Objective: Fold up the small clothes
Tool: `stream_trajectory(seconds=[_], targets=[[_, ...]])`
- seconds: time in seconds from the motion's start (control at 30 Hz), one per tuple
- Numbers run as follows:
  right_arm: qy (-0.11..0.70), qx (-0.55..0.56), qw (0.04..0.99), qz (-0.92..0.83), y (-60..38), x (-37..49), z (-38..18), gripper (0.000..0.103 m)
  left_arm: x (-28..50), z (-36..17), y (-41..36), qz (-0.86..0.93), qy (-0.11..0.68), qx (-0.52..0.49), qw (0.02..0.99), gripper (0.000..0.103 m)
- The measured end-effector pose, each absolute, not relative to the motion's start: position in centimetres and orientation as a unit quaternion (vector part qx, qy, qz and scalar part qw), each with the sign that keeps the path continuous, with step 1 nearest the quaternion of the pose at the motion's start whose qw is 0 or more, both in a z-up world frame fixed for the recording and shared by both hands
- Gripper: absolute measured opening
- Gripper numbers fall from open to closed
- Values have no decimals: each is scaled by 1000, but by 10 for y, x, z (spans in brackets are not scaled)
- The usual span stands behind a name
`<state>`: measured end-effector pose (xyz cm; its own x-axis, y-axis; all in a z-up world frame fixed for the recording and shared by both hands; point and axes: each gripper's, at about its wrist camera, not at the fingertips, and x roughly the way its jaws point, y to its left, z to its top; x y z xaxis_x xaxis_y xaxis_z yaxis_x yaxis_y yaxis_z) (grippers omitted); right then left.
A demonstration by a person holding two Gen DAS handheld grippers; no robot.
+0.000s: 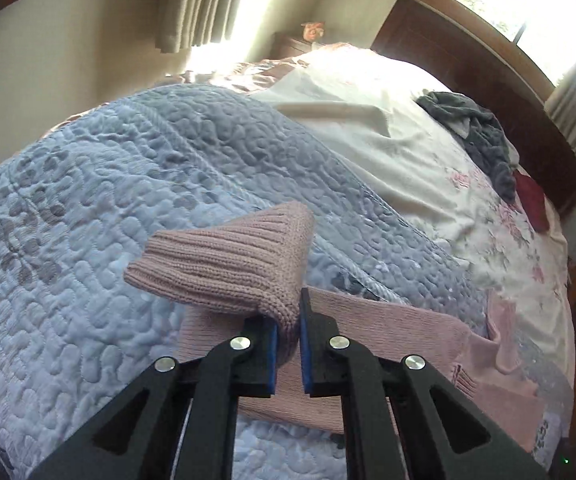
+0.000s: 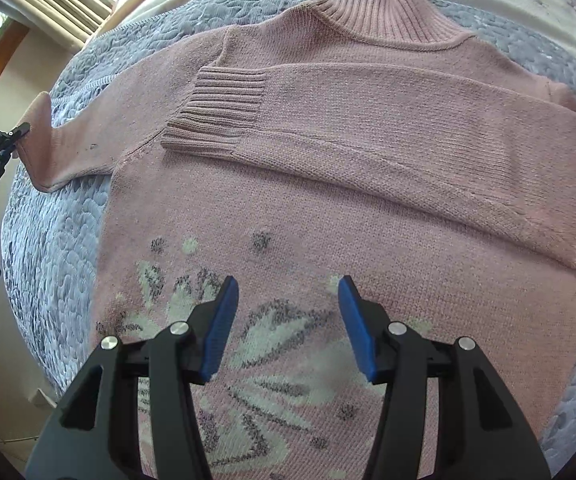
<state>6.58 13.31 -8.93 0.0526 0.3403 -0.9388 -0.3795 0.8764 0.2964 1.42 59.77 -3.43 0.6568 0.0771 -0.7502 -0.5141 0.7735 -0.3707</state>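
While pink sweater [image 2: 328, 168] lies on blue quilt [image 1: 108, 160] — bedroom, curtains [image 1: 204, 0], wood headboard [image 1: 468, 64].
L gripper [image 1: 288, 328] pinches sleeve cuff [image 1: 224, 256]; R gripper [image 2: 284, 328] wide, nothing held — sunlit.

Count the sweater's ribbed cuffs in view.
2: one cuff lies folded across the sweater's chest; the other cuff is clamped in the left gripper.

Bed [image 1: 428, 184] carries blue quilt [image 1: 128, 168], pink sweater [image 2: 328, 168].
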Motion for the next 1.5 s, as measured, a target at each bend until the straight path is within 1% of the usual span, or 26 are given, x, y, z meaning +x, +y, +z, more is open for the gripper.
stream_trajectory(seconds=[0.23,0.5,0.6,0.73,0.9,1.07,1.17,1.27,1.33,1.4,1.47,1.5], targets=[[642,3,731,230,97,67,-90,52,50,-26,488,83,381,-271,880,8],[641,24,737,213,52,68,-93,52,79,-39,394,30,394,-273,877,8],[641,30,738,207,39,68,-95,52,88,-50,367,21,407,-266,874,8],[646,40,735,201,25,70,-101,52,94,-79,344,27,438,-254,862,8],[652,38,730,199,13,69,-107,52,94,-112,340,38,472,-257,842,8],[660,42,724,196,9,69,-113,52,92,-118,338,19,485,-251,837,10],[663,42,722,195,11,71,-111,53,81,-106,343,-10,496,-265,827,13],[664,46,719,202,15,75,-104,53,54,-82,361,-43,490,-272,827,14],[661,54,718,213,23,81,-95,53,34,-59,383,-28,467,-246,849,18],[658,61,716,227,37,89,-87,54,26,-44,413,14,451,-213,867,19],[655,64,713,242,56,98,-81,54,34,-42,442,60,450,-180,873,19],[653,62,712,248,68,103,-78,54,39,-46,456,75,452,-180,870,19]])
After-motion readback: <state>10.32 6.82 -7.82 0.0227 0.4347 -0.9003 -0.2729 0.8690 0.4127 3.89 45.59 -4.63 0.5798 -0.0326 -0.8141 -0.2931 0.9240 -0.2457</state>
